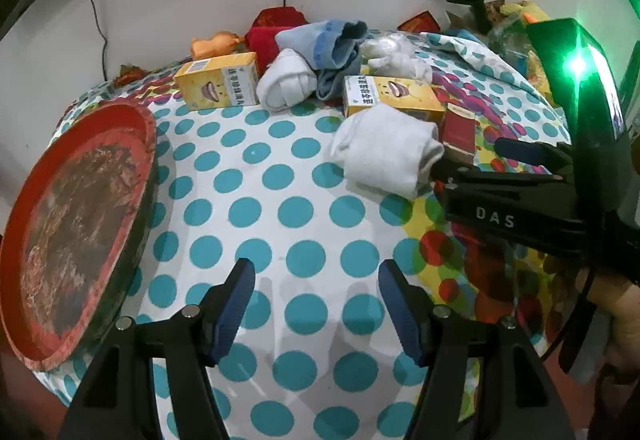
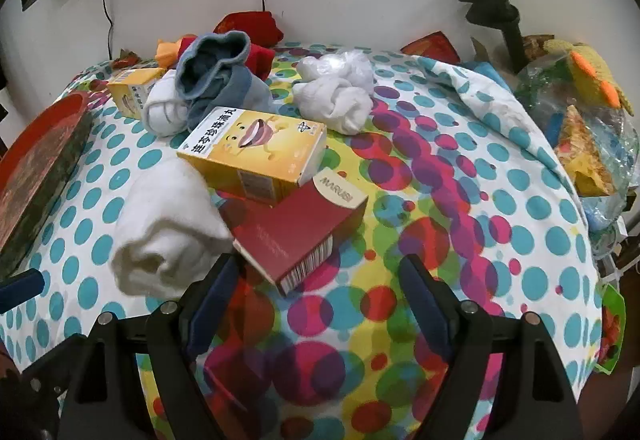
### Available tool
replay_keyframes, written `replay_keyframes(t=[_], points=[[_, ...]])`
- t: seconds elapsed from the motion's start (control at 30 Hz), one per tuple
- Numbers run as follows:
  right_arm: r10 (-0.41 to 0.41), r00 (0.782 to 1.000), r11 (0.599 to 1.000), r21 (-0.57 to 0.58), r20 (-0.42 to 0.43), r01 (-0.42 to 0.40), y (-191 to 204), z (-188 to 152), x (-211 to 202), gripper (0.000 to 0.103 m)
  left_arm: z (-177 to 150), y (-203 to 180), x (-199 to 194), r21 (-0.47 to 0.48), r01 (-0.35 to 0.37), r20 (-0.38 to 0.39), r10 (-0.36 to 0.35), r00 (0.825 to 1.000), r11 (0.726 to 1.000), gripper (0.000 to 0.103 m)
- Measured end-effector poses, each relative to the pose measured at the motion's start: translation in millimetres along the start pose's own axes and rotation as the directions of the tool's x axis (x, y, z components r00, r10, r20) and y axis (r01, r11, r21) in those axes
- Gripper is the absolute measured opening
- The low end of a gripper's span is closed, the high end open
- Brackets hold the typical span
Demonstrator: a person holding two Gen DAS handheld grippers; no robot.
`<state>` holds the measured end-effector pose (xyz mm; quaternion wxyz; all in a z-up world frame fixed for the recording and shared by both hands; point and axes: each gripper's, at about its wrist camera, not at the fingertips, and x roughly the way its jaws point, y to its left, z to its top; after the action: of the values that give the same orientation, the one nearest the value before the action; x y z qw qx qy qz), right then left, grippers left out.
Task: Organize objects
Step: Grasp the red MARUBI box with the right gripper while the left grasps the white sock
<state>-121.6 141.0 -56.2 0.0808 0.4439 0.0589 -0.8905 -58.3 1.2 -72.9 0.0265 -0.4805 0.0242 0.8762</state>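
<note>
1. We are seeing the left tongs [image 1: 316, 304] standing spread over bare dotted worktop [image 1: 280, 208], gripping nothing.
2. The right tongs [image 2: 316, 292] are gaping too, just short of the red box [image 2: 298, 230].
3. The red box is lying flat, its long axis running diagonally away to the right, one corner tucked under the yellow box [image 2: 256, 152].
4. A rolled white sock [image 2: 168, 236] is lying just left of the red box.

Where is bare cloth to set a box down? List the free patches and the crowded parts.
Free: the teal-dotted cloth between the red tray, the nearest rolled white sock and the open left gripper. Also the multicoloured dots right of the red box, ahead of the open right gripper. Crowded: the back, with yellow boxes and bundled socks.
</note>
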Motion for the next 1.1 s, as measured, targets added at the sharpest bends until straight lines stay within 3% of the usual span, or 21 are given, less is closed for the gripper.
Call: replay_keyframes(t=[0.13, 0.3, 0.5, 0.77, 0.97, 1.1], points=[[-0.004, 1.0, 1.0, 0.003, 0.004, 0.004, -3.5, 5.1, 4.4, 0.077, 4.8, -2.6, 6.9, -0.002, 0.017, -0.003, -0.017, 1.0, 1.0, 0.066], [0.006, 1.0, 1.0, 0.016, 0.006, -0.006, -16.2, 10.5, 7.7, 0.051, 10.9, -10.5, 9.7, 0.014, 0.028, -0.005, -0.028, 1.0, 1.0, 0.066], [-0.002, 1.0, 1.0, 0.026, 0.015, 0.002, -34.0, 17.8, 12.2, 0.039, 18.4, -15.4, 6.0, 0.016, 0.06, 0.036, -0.061, 0.998, 0.998, 0.066], [0.015, 1.0, 0.999, 0.048, 0.025, -0.016, -56.9, 30.4, 22.6, 0.036, 40.1, -29.4, 2.6, -0.001, 0.132, 0.075, -0.131, 0.989, 0.991, 0.066], [0.039, 0.999, 0.996, 0.076, 0.033, -0.042, -64.5, 31.6, 23.9, 0.036, 63.0, -43.5, 18.3, 0.004, 0.093, 0.094, -0.093, 0.991, 0.996, 0.066], [0.014, 1.0, 0.999, 0.037, 0.023, -0.015, -60.6, 34.6, 25.8, 0.035, 68.7, -42.3, 38.8, 0.012, 0.091, 0.048, -0.091, 0.995, 0.996, 0.066]])
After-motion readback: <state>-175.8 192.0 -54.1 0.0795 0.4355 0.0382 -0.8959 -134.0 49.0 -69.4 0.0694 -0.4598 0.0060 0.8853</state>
